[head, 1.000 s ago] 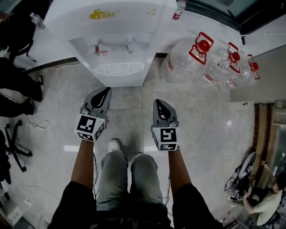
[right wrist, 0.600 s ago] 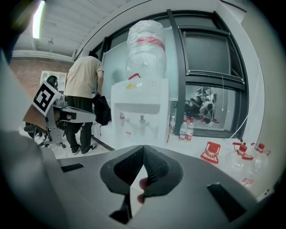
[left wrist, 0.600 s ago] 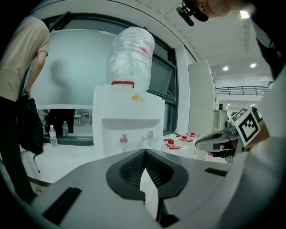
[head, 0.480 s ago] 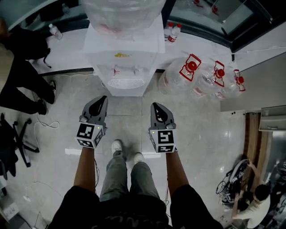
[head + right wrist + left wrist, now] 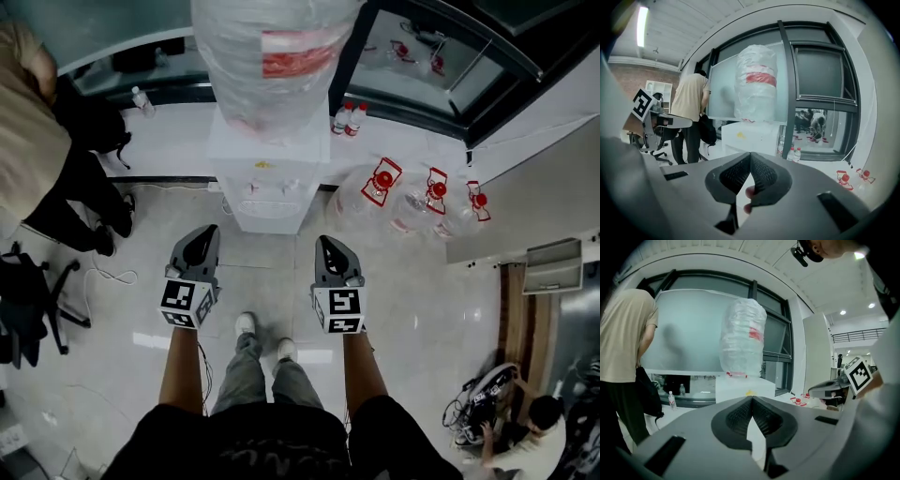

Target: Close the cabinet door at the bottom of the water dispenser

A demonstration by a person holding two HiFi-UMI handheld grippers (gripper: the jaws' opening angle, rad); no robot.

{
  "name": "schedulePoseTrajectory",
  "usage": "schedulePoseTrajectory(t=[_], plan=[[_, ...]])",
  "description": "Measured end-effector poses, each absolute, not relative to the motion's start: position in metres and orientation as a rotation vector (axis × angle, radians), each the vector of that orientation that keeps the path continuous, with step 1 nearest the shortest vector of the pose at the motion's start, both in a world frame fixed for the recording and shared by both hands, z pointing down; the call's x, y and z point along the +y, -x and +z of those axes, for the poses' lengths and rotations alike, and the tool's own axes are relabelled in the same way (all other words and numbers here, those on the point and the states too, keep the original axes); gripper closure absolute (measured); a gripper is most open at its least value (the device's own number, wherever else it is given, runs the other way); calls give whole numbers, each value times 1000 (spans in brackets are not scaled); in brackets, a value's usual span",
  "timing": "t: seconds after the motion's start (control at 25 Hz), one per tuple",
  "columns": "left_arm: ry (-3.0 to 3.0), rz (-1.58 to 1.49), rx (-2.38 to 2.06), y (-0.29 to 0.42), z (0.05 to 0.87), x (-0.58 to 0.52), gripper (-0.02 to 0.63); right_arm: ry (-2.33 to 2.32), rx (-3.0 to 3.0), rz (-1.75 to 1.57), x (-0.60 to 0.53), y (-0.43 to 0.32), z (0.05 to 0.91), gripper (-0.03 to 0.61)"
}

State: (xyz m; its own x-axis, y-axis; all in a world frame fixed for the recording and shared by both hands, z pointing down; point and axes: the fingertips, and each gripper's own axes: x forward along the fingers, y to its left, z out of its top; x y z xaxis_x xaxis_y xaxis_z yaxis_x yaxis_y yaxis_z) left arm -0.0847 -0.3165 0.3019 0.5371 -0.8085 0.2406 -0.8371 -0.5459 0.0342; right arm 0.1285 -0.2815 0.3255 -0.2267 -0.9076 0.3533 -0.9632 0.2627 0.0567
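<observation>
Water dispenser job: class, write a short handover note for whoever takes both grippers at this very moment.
Left gripper: jaws shut, empty. Right gripper: jaws shut, empty. Both are in the air side by side, short of the water dispenser, touching nothing.
Things: the dispenser stands ahead, a wrapped bottle on top; empty bottles lie on the floor to its right.
Done: no door sticks out from the dispenser's front in the head view, so the cabinet door looks closed, though it is barely visible.
Left: probably only a check that it is fully shut.
</observation>
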Motion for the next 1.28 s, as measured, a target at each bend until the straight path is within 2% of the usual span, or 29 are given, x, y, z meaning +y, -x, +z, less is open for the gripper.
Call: schedulePoseTrajectory(t=[0.32, 0.68, 1.28], plan=[[-2609, 320, -1500, 96, 238, -287, 600, -1763, -2232, 223, -266, -144, 255, 566], [-2610, 263, -1569, 95, 191, -256, 600, -1731, -2259, 184, -235, -141, 217, 566], [-2591, 217, -1624, 85, 168, -211, 599, -1682, -2317, 120, -203, -139, 191, 566]])
